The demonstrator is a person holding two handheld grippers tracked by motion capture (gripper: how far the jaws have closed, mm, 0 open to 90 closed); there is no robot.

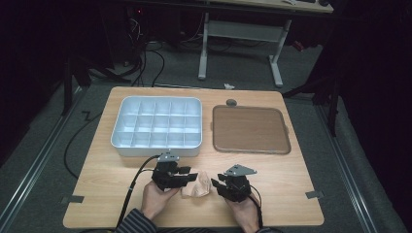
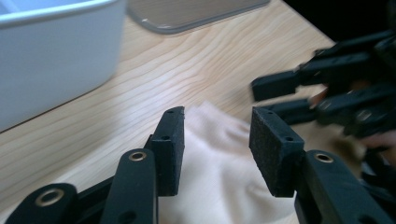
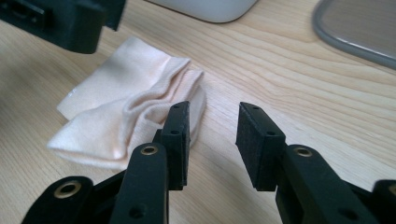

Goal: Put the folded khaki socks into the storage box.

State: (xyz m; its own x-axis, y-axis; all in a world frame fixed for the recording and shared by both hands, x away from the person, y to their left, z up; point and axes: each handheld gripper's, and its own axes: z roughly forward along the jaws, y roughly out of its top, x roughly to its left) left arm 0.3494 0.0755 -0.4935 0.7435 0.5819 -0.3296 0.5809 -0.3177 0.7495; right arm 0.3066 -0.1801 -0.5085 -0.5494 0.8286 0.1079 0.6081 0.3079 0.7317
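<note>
Partly hidden: cream cloth, folded on table, half covered between both grippers.
Left gripper: jaws apart, cloth unpinched.
Right gripper: jaws apart, beside cloth's edge.
Divided white tray: compartments' contents unclear.
Brown tray: bare.

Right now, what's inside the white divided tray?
The white divided tray looks bare: its compartments show only pale floors in the high view. The near walls hide a sliver of the front row. The peach cloth lies outside it, on the table.
</note>
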